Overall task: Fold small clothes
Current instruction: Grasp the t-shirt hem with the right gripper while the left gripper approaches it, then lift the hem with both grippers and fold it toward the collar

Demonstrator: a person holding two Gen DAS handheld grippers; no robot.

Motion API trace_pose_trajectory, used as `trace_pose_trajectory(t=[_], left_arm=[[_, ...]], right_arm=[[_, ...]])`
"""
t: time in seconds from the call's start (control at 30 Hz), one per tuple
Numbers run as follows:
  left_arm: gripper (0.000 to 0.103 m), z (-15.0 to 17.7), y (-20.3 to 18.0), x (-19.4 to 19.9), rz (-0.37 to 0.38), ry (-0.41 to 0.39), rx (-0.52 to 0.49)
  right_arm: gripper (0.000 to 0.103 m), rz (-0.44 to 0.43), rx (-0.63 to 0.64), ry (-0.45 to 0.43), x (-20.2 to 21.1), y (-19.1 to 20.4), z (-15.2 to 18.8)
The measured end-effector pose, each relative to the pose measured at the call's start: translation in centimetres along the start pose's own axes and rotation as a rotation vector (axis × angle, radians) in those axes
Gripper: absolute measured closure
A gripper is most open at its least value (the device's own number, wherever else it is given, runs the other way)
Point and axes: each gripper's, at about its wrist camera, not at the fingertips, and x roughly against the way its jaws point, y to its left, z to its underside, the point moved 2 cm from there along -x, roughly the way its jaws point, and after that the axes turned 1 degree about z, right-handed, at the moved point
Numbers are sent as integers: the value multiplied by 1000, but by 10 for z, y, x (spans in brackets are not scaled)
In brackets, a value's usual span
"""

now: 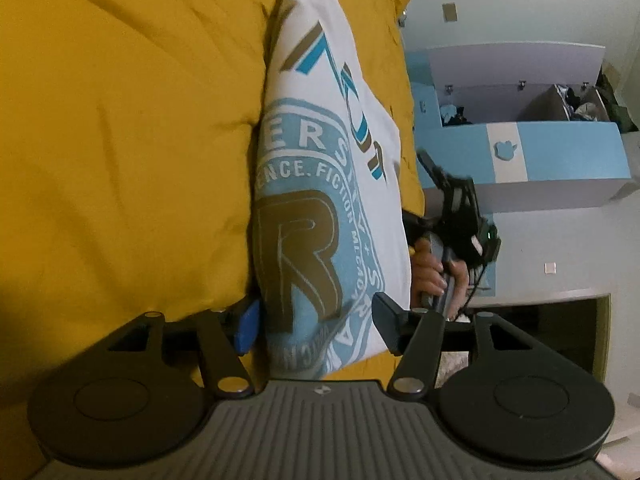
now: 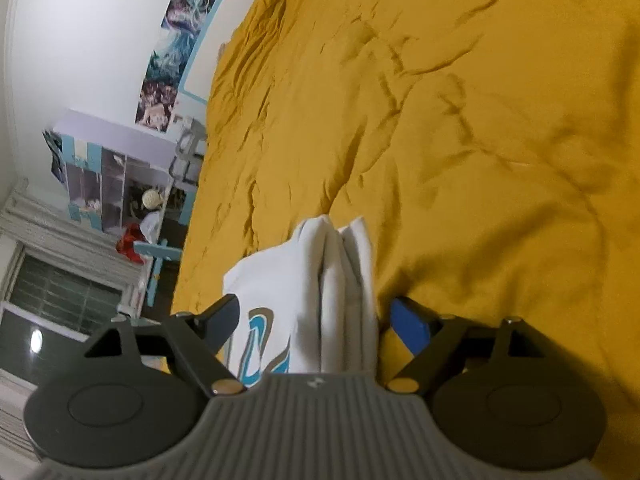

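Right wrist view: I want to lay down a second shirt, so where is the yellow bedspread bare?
The yellow bedspread lies bare, only wrinkled, from the folded white printed T-shirt out to the wall with posters. It is crowded only near the camera, where the shirt sits between the open right tongs. Left wrist view: bare bedspread also left of the shirt.

Left claw [image 1: 316, 326]: grey ribbed housing with a small white logo at its front edge, flanked by two round black discs, each with a raised inner circle. Black linkage arms pivot on silver screws; small silver pins at the outer joints. One finger pad blue, the other dark grey. Right claw [image 2: 314, 320]: same build, same ribbed grey body, black discs, one blue and one dark pad. Right hand [image 1: 434, 276] grips a grey handle; black frame and thin black cables above it, with one small green light.
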Motion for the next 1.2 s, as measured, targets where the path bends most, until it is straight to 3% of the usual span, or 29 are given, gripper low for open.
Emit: trace_pose_trajectory(t=[0.2,0.33,0.47,0.57,0.7,0.93,1.2], left_arm=[[32,-5,4,-21,52,12,66],[32,1,3,-24,33,-7,44],[45,6,0,-25,-5,-31,45],[55,10,0,-24,-12,-42,53],[60,10,-3,-28,-6,-51,52],[69,12,-11,-18,20,-94,51],[74,8,-39,23,145,-154,-14]], right_arm=[[20,31,87,38,-44,14,-12],[20,51,125,51,-60,21,-14],[20,64,120,49,-64,23,-13],[32,122,165,61,-67,30,-11],[66,197,222,76,-69,37,-9],[74,187,186,17,-54,55,-8],[77,152,321,-42,-23,143,5]])
